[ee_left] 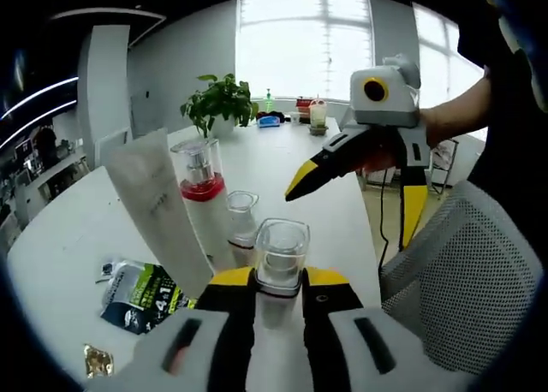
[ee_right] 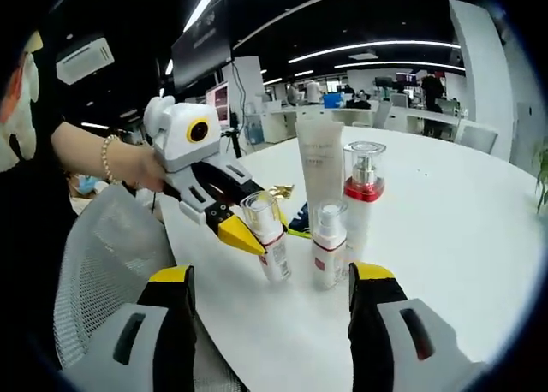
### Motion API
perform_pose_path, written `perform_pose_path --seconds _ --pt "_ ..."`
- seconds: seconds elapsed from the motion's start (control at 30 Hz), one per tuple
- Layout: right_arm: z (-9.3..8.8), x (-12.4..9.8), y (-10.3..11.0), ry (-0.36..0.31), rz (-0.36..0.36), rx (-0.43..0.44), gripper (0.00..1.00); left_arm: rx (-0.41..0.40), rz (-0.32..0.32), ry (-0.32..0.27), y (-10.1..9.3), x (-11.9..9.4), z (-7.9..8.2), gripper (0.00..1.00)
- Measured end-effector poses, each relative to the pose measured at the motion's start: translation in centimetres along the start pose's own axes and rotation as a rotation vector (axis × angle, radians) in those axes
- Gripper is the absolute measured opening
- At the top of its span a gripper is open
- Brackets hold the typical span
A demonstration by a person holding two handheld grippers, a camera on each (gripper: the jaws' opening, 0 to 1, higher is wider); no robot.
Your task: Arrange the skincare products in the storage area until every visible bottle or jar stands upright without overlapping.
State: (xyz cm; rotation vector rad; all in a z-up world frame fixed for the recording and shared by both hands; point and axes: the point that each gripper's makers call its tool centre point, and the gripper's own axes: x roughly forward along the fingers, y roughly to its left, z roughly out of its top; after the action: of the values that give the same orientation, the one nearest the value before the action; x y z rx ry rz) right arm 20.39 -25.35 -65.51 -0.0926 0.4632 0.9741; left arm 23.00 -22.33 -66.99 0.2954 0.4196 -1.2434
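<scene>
On the white round worktop, the left claw grips a tilted clear-capped small bottle; the right claw gapes wide.

A round white table is carrying everything. Near its edge, at the centre of the right gripper view, a tall white tube, a clear-capped pump bottle with a red collar and a small clear-capped bottle are standing upright close together. In the left gripper view a dark green-and-white packet is lying flat at lower left, and a potted plant is sitting at the table's far side, upper centre.
</scene>
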Motion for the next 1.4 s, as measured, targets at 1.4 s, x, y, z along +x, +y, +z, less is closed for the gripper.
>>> perform_pose_path --seconds 1.4 --pt "-1.3 -0.1 -1.1 0.030 -0.033 0.062 0.73 -0.054 -0.032 0.032 2.3 1.7 -3.3 0.14"
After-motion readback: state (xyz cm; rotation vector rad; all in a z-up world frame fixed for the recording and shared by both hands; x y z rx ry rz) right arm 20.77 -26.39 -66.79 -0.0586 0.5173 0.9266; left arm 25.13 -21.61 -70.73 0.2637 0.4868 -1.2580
